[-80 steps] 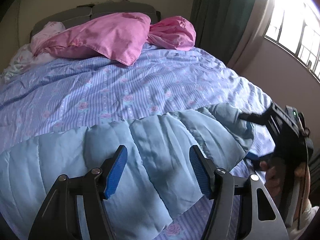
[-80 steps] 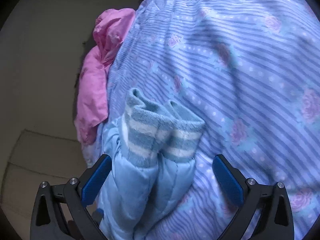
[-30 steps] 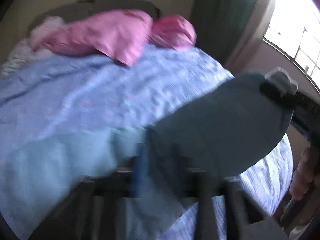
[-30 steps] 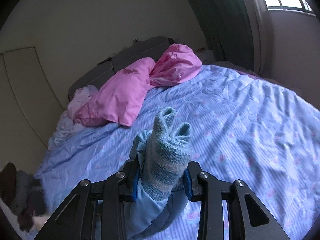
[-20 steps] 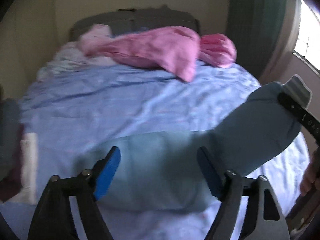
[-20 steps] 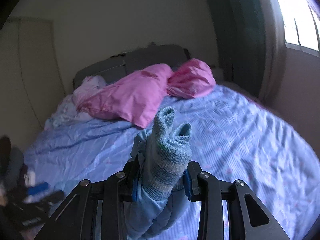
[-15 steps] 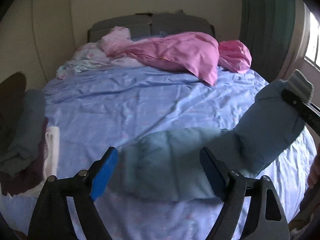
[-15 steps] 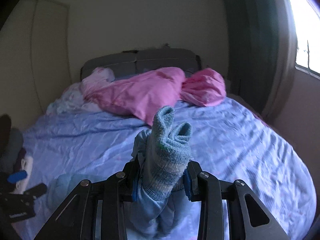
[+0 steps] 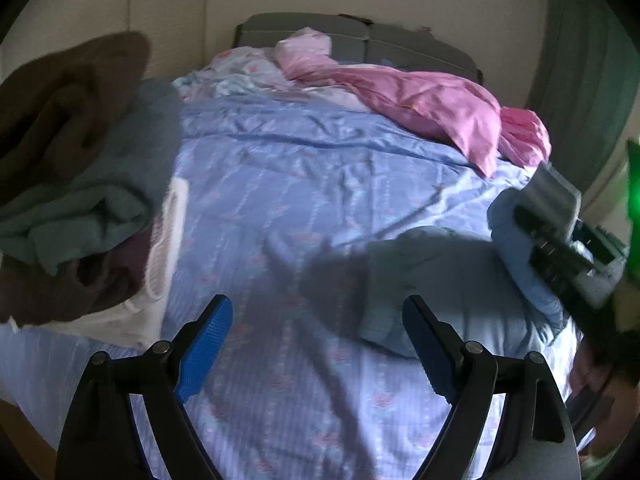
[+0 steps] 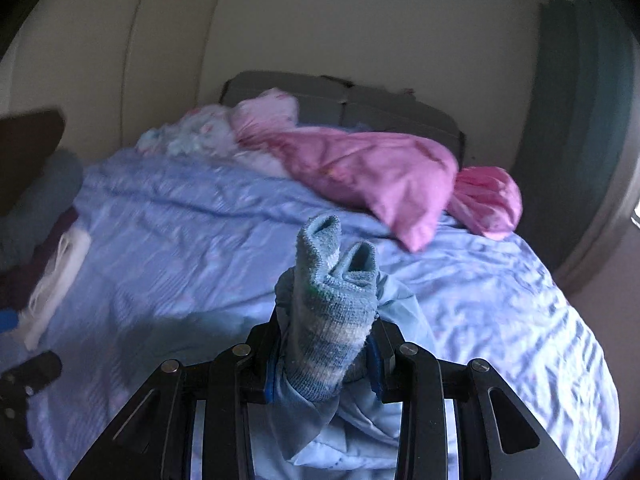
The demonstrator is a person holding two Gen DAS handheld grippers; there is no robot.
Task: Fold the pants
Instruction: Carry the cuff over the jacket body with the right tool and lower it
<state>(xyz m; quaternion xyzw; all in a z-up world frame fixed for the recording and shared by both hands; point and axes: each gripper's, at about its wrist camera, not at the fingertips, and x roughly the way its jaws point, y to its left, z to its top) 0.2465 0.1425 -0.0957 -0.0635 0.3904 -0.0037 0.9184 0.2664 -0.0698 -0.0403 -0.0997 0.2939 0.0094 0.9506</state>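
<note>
Here, a striped blue bedsheet (image 9: 320, 184) under pink pillows (image 9: 432, 108).

The pants (image 10: 352, 432) are pale blue and padded, with ribbed knit cuffs (image 10: 332, 320) striped in darker blue and cream. Both cuffs stand upright together, pinched side by side, raised off the bed. Below them the legs hang bunched, and the rest (image 9: 436, 280) lies crumpled on the bed.
</note>
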